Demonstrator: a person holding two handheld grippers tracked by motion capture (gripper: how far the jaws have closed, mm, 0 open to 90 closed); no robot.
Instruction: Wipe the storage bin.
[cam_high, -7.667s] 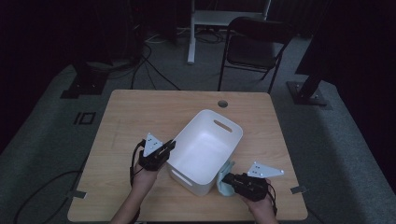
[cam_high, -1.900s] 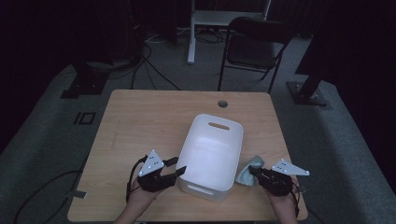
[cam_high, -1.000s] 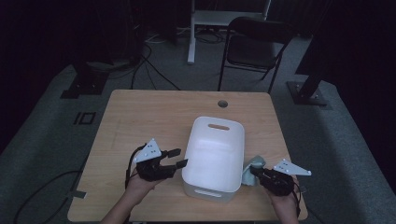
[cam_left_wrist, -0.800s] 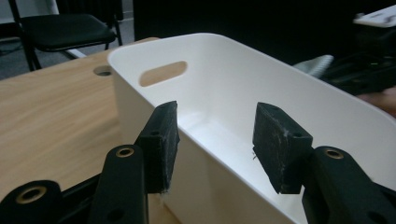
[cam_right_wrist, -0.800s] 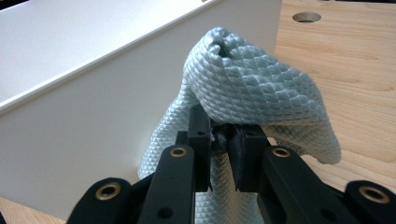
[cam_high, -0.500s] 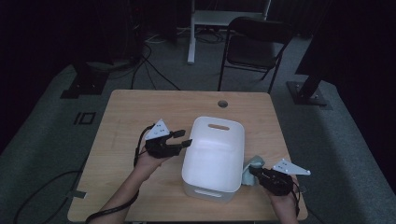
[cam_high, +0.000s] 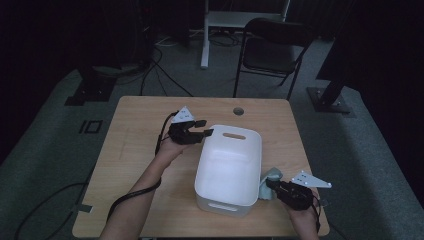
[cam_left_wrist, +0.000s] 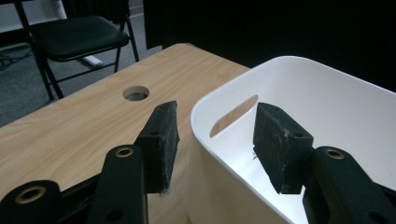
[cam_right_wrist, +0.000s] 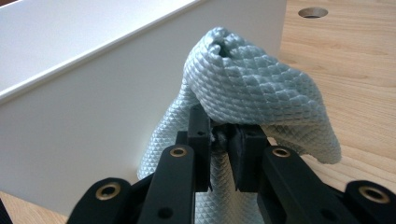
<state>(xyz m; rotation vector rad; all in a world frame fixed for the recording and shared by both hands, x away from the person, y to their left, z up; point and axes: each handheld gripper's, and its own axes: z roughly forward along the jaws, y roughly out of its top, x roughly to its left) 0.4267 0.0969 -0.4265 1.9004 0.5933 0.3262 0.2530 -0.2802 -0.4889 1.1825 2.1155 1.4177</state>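
Black folding chair (cam_high: 272, 47) behind table (cam_high: 140, 145)

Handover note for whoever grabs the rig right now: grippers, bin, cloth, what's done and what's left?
Left gripper: open, jaws straddling the far-left rim of the white bin, one jaw outside, one inside, not closed on it.
Right gripper: shut on the pale blue cloth, held bunched against the bin's outer right wall near its front corner.
Bin stands upright on the wooden table, handle slot at the far end; what shows of its inside looks empty.
Done: cloth is in hand and against the bin.
Left, as I read it: close the left jaws on the rim to steady the bin, then wipe with the cloth.
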